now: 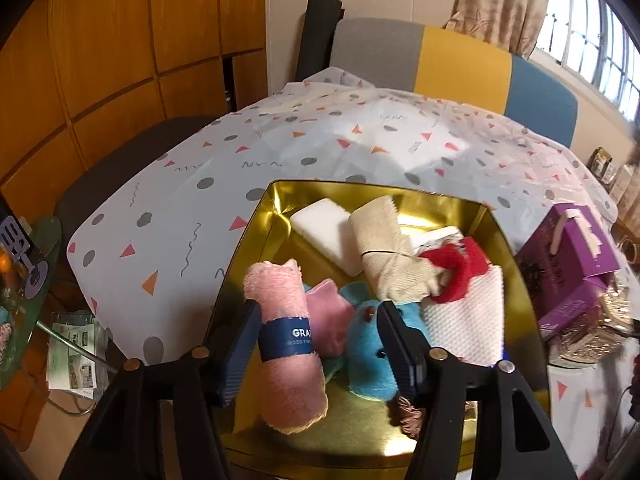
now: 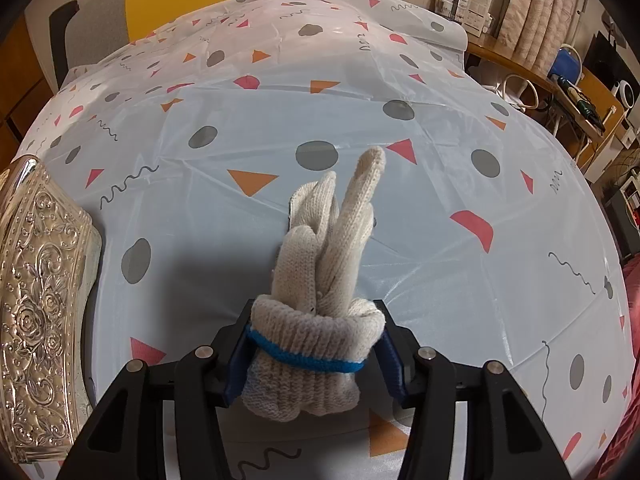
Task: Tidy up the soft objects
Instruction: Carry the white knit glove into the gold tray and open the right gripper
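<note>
Beside the embossed tin (image 2: 44, 300), right claw (image 2: 316, 354) grips bundled gloves (image 2: 320, 280); left claw (image 1: 320, 344) gapes over pink towel (image 1: 288, 344).

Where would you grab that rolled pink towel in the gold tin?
Around the blue paper band on the pink towel, from above, pinching across the roll. The band keeps it tight there, and the left tool already straddles that spot, open.

L hand-held gripper (image 1: 316, 350) open, pink towel roll (image 1: 286, 344) btwn fingers
</note>
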{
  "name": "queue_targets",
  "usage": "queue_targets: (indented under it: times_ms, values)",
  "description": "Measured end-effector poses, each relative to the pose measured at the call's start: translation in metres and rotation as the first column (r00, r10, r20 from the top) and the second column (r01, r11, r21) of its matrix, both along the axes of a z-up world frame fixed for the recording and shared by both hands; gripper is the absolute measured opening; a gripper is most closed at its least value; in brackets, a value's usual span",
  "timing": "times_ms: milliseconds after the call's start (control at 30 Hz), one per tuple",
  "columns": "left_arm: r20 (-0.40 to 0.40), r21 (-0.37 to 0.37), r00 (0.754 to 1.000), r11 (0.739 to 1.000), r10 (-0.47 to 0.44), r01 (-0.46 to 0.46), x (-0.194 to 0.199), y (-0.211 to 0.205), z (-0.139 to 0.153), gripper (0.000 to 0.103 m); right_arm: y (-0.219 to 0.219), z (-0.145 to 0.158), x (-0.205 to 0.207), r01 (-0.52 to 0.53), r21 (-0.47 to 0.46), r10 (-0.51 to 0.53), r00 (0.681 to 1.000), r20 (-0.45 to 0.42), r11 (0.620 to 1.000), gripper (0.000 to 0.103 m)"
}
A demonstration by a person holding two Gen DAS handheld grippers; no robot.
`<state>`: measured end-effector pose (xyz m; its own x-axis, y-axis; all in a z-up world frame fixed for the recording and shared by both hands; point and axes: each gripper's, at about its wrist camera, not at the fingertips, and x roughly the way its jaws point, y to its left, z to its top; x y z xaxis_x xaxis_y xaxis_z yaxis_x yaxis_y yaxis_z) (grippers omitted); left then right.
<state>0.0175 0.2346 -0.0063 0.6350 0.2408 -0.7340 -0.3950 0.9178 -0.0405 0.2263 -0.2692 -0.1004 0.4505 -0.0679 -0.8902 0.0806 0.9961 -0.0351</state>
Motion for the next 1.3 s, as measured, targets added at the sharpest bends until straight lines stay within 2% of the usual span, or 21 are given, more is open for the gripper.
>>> queue_targets:
  times_ms: [300, 567, 767, 967, 1100, 1233, 1300]
  values:
    - [0.023, 0.001, 0.999, 0.999, -0.039, 0.039, -0.009, -0.020, 0.012, 0.068, 0.004, 0.002, -0.001, -0.018, -0.008, 0.018, 1.000, -0.003, 1.000, 0.047]
    - [0.025, 0.012, 0.996, 0.997, -0.082, 0.081, -0.009, -0.036, 0.017, 0.073, 0.021, 0.004, -0.002, -0.110, 0.000, 0.110, 0.994, -0.004, 0.994, 0.046]
    - [0.016, 0.006, 0.993, 0.993, -0.114, 0.114, -0.008, -0.044, 0.015, 0.074, 0.022, 0.009, -0.002, -0.102, 0.014, 0.102, 0.995, 0.003, 0.995, 0.043]
    - [0.019, -0.008, 0.992, 0.992, -0.123, 0.123, -0.009, -0.043, 0.012, 0.077, 0.023, 0.050, -0.009, -0.086, 0.094, 0.075, 0.991, 0.113, 0.992, 0.043]
    - [0.018, -0.034, 0.993, 0.992, -0.120, 0.121, -0.011, -0.038, 0.009, 0.078, 0.041, 0.089, -0.012, -0.140, 0.088, 0.121, 0.974, 0.192, 0.986, 0.043]
    - [0.023, -0.039, 0.994, 0.993, -0.111, 0.111, -0.014, -0.035, 0.008, 0.079, 0.071, 0.128, -0.013, -0.222, 0.089, 0.191, 0.944, 0.270, 0.971, 0.043]
    - [0.025, -0.038, 0.995, 0.994, -0.101, 0.102, -0.015, -0.032, 0.009, 0.083, 0.092, 0.144, -0.013, -0.277, 0.097, 0.238, 0.924, 0.300, 0.956, 0.043]
